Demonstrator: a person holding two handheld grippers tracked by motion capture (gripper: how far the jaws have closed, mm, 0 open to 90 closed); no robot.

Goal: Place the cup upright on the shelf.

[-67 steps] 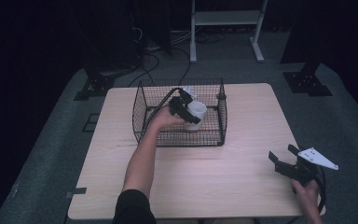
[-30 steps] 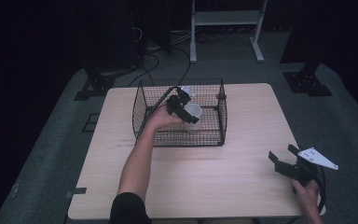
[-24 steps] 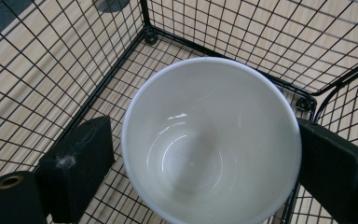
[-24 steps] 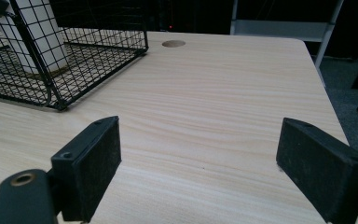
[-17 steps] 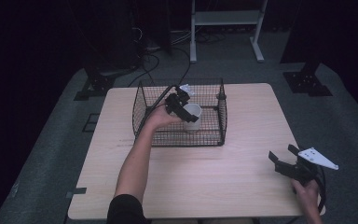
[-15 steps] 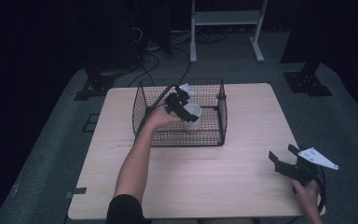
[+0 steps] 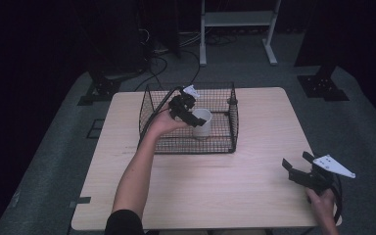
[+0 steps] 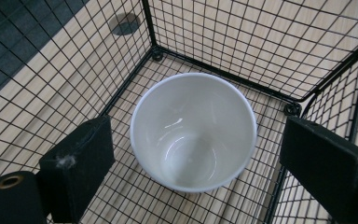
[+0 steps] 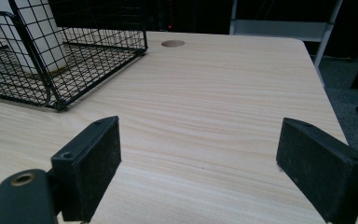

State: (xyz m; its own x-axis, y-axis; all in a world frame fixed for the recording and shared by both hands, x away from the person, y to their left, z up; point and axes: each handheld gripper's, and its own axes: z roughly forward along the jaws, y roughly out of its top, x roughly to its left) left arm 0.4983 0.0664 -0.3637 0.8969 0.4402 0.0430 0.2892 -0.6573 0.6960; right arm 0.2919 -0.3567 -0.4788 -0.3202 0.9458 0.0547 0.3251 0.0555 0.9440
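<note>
A white cup (image 7: 201,123) stands upright inside the black wire basket (image 7: 235,128) at the back middle of the table. My left gripper (image 7: 192,115) hovers over the cup's left rim, reaching into the basket from above. In the left gripper view the empty cup (image 8: 193,133) sits on the basket floor (image 8: 121,205) between the two jaws, with a gap on each side, so the left gripper (image 8: 198,140) is open. My right gripper (image 7: 296,161) rests near the table's front right corner; the right gripper (image 9: 200,154) is open with only bare wood between its jaws.
The light wooden table (image 7: 215,191) has free room in front of the basket. From the right gripper view the basket (image 9: 51,74) lies far left, the cup (image 9: 42,42) showing through its mesh. A round cable hole (image 9: 173,43) sits behind. Dark floor and stands surround the table.
The cup came down onto the basket floor and stayed there. The left gripper has since lifted slightly off it. The right gripper has not moved.
</note>
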